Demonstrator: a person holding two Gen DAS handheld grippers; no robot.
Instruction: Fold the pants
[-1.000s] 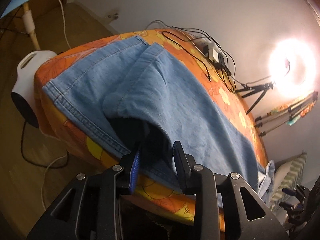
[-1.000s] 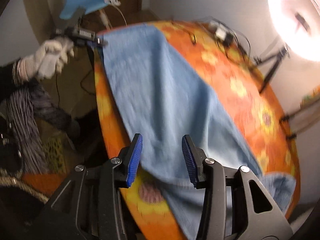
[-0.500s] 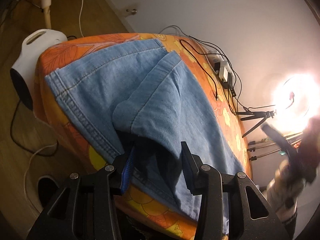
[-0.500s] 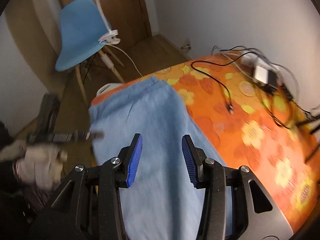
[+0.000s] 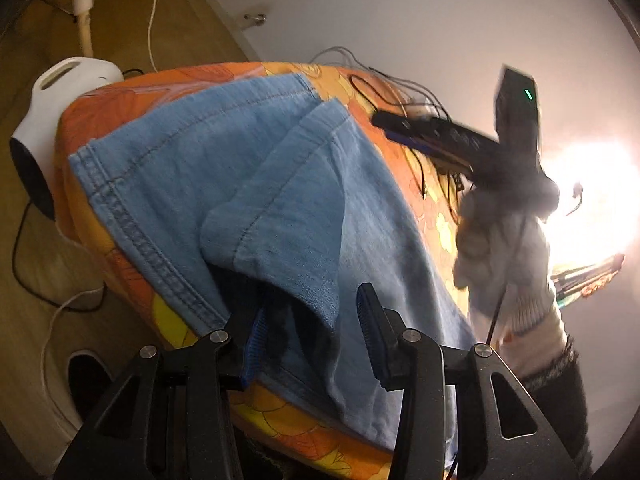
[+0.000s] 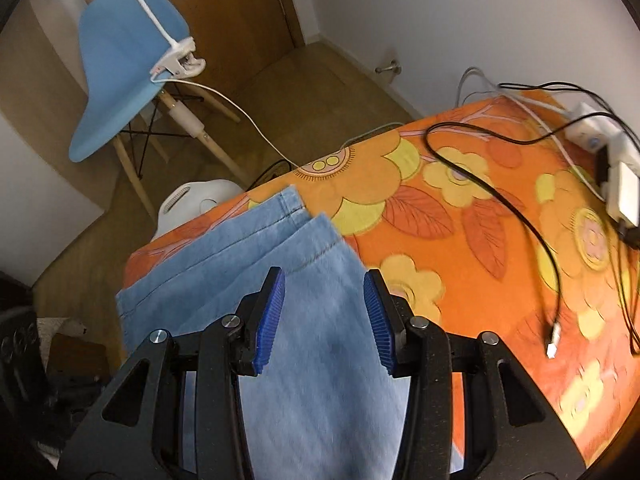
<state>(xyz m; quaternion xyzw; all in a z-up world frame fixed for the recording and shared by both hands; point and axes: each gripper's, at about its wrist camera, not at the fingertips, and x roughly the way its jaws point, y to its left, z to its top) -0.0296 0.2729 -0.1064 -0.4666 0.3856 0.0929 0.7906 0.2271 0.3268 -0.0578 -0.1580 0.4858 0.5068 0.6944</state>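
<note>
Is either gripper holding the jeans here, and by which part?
Neither: left gripper straddles a raised fold of the jeans, pads apart; right gripper hangs open above them.

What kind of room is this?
Probably a room in a home, set up for filming: jeans lie on an orange flowered cloth, a blue chair stands by a wooden door, and a bright ring light glows.

Left gripper (image 5: 312, 330) fingers parted, just opened, right gripper (image 6: 325, 312) parted.
</note>
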